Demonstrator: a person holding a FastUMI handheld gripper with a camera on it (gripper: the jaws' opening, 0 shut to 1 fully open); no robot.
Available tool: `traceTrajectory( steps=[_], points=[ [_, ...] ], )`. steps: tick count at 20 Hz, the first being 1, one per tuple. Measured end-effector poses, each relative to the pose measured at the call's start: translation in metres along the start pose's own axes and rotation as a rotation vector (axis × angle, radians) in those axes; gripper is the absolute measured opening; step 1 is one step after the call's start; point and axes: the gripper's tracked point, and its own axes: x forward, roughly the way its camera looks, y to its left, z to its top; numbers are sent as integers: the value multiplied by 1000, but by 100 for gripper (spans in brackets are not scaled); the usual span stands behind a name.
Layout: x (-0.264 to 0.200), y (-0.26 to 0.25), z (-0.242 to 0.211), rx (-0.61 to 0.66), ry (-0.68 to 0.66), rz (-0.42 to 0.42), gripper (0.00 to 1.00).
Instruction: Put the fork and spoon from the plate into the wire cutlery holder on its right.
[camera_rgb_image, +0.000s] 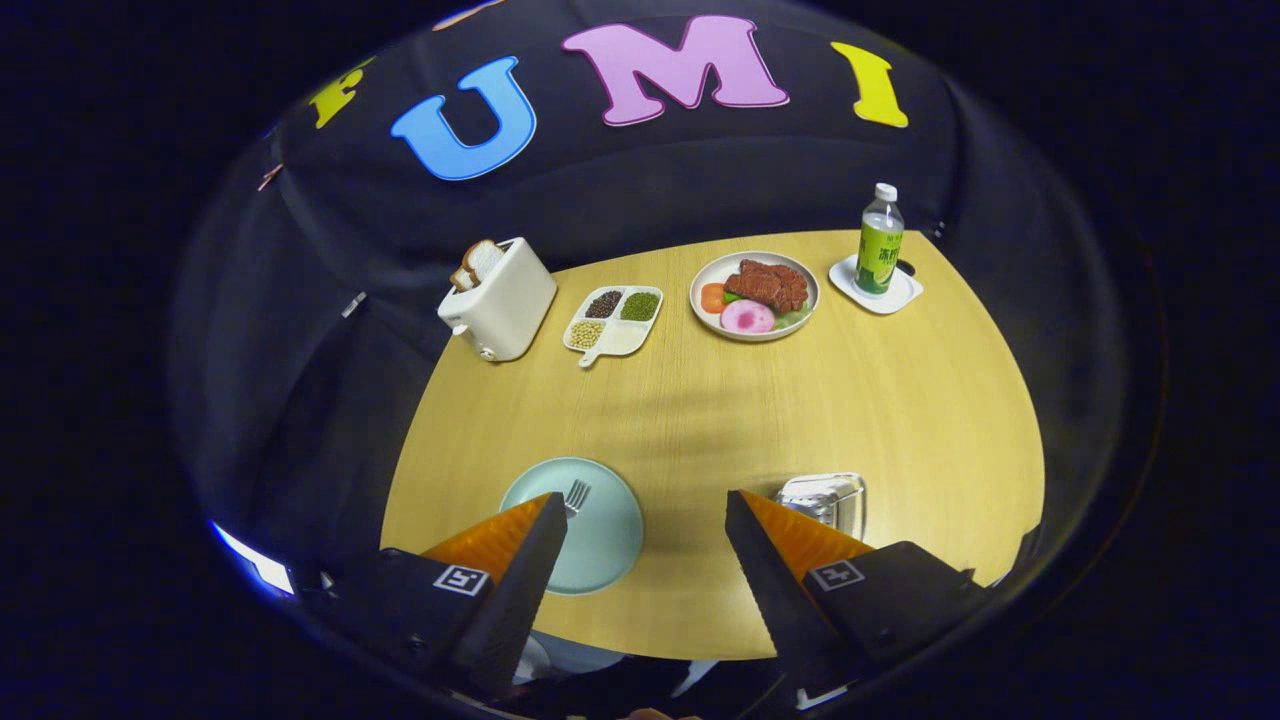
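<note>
While the gripper (645, 510) hangs spread and empty, its fingers hide much of the plate (600, 540) and wire cutlery holder (825, 497); just the fork (576, 495) tines show, the spoon unseen.

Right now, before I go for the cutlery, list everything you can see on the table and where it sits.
table: one, light wood, under everything.
plate: one, pale blue-green, near edge, partly behind one finger.
fork: one, silver, on that plate; tines show beside the finger.
wire cutlery holder: one, silver, right of the plate.
toaster: one, white, bread in it, far side.
divided tray: one, white, beans and grains, beside the toaster.
food plate: one, white, meat and vegetables, far side.
bottle: one, green label, white cap, on a white coaster.
gripper: one, fingers open, holding nothing.
</note>
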Motion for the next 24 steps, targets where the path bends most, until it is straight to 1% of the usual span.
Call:
traceTrajectory(
  steps=[3,4,11,16,19,24],
  points=[
    [23,32,-30,115,70,19,100],
    [32,41,-37,133,79,21,99],
    [89,78,-89,-7,160,-48,99],
    [126,92,-120,-29,247,-95,99],
    [149,90,-140,-54,306,-144,99],
    [165,86,-171,-47,397,-172,99]
  ],
)
